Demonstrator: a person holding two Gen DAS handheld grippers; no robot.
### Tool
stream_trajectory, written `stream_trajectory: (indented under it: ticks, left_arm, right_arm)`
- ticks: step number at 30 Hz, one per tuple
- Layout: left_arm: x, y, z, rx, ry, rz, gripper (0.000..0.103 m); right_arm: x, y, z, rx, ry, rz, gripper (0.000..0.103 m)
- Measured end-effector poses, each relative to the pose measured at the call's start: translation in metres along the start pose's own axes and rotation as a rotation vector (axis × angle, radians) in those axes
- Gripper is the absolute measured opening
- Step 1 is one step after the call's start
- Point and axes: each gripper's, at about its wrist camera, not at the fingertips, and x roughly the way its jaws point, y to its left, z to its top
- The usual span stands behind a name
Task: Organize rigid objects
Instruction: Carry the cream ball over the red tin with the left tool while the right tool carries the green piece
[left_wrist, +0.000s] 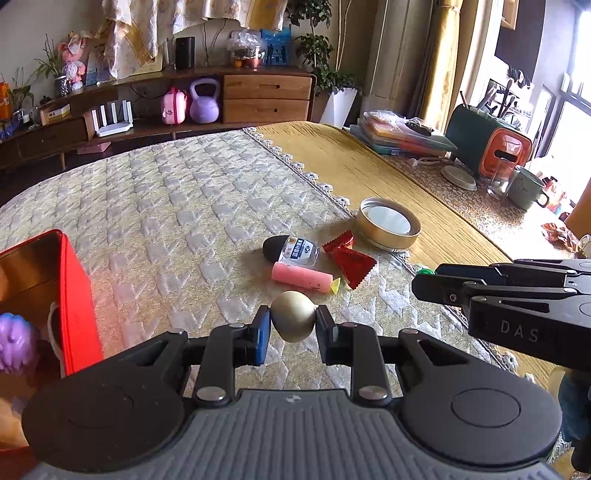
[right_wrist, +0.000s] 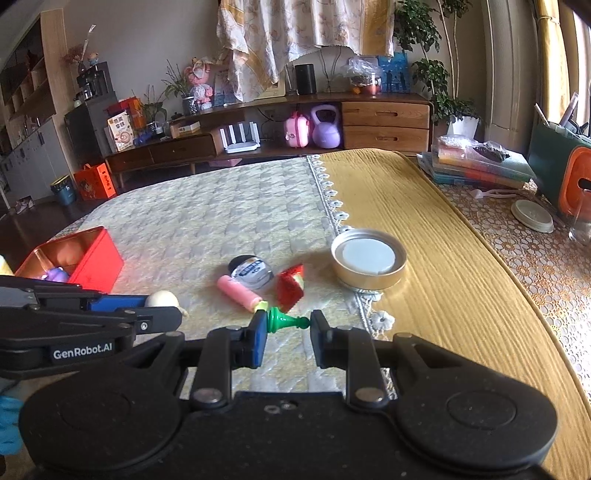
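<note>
My left gripper (left_wrist: 293, 325) is shut on a gold egg-shaped object (left_wrist: 293, 315), held above the quilted cloth. My right gripper (right_wrist: 287, 325) is shut on a small green chess-pawn piece (right_wrist: 284, 320), gripped end to end between the pads. The left view shows the right gripper's body (left_wrist: 517, 295) at the right; the right view shows the left gripper (right_wrist: 162, 314) with the egg (right_wrist: 161, 298) at the left. On the cloth lie a pink tube (left_wrist: 301, 277), a small clear bottle with a black cap (left_wrist: 291, 251) and a red wrapper (left_wrist: 349, 260). A red tin box (left_wrist: 70, 291) stands at the left.
A round gold tin lid (right_wrist: 369, 260) rests on the yellow runner (right_wrist: 424, 221). A purple toy (left_wrist: 14, 343) sits in the red box. Books (right_wrist: 476, 166), a green-orange container (left_wrist: 491, 144), a mug (left_wrist: 526, 188) and a white lid (right_wrist: 532, 216) crowd the table's right side.
</note>
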Motion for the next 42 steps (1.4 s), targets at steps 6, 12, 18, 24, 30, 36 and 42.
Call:
stream_trajectory:
  ticks: [6,12,18,24,30,36,42]
  left_arm:
    - [-0.033,0.013,-0.004,-0.035,-0.006,0.002,0.025]
    - [-0.063,0.027,-0.009,-0.066,-0.018,0.023,0.025]
    - [-0.096,0.049,-0.013,-0.099,-0.052,0.045,0.025]
    - [-0.122,0.074,-0.011,-0.123,-0.067,0.088,0.025]
    - [-0.143,0.113,-0.005,-0.157,-0.083,0.130,0.025]
    - [-0.157,0.152,0.005,-0.180,-0.101,0.179,0.025]
    - [-0.152,0.191,0.013,-0.204,-0.086,0.216,0.025]
  right_arm:
    - [-0.020,0.024,0.001,-0.027,-0.010,0.053,0.023]
    - [-0.037,0.056,0.005,-0.061,-0.029,0.102,0.023]
    - [-0.050,0.091,0.010,-0.111,-0.047,0.150,0.023]
    - [-0.052,0.125,0.012,-0.150,-0.048,0.187,0.023]
    - [-0.046,0.152,0.012,-0.169,-0.032,0.222,0.024]
    - [-0.036,0.172,0.012,-0.178,-0.006,0.246,0.024]
    - [-0.021,0.198,0.013,-0.229,0.022,0.270,0.024]
